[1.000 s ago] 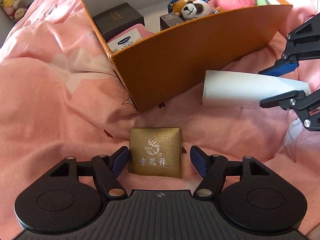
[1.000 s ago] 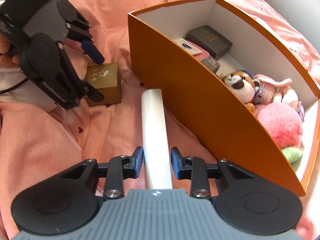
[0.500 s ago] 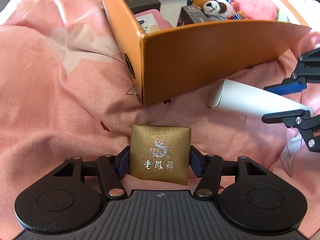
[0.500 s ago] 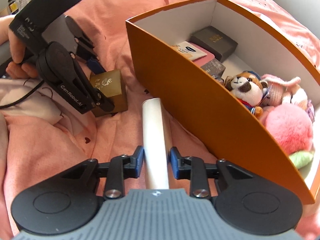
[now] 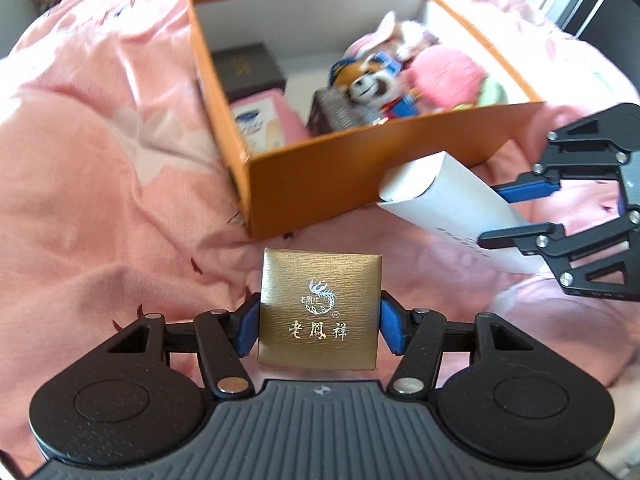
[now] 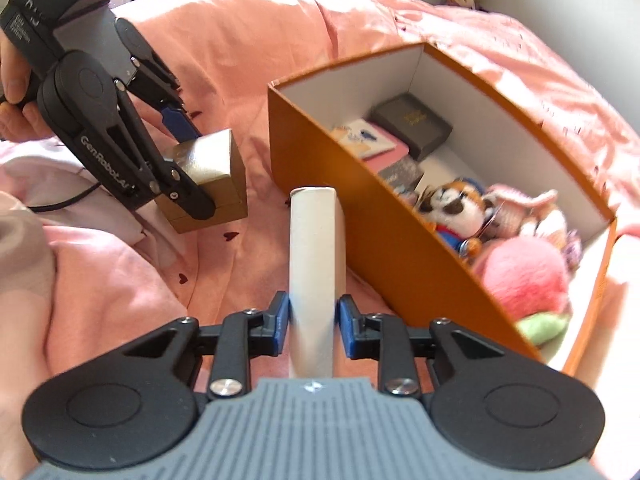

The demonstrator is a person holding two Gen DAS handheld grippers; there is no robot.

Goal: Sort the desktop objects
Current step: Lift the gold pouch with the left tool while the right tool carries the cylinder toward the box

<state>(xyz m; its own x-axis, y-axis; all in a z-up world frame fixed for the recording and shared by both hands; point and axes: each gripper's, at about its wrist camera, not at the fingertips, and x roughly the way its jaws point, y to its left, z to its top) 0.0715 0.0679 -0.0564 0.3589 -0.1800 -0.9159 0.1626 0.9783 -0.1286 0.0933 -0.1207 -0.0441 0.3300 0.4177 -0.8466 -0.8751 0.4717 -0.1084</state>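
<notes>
A gold square box point(image 5: 318, 300) with a dragon emblem hangs lifted off the pink bedding, and my left gripper point(image 5: 318, 326) is shut on its two sides. Seen from the right wrist view, the same gold box point(image 6: 216, 160) sits between the left gripper's point(image 6: 188, 164) blue pads. My right gripper point(image 6: 313, 316) is shut on a long white carton point(image 6: 316, 240), which tilts up off the bedding beside the orange box point(image 6: 360, 220). From the left wrist, the white carton point(image 5: 440, 196) and right gripper point(image 5: 508, 216) are at the right.
The open orange box point(image 5: 360, 168) holds a dark case point(image 5: 248, 66), a pink pack point(image 5: 264, 120), a small dark box and plush toys point(image 5: 376, 76). Rumpled pink bedding point(image 5: 100, 200) lies all around. A person's hand point(image 6: 12, 80) grips the left handle.
The left jaws closed onto the gold box and raised it off the bedding. The right gripper lifted the white carton's end. Both views now look down into the orange box.
</notes>
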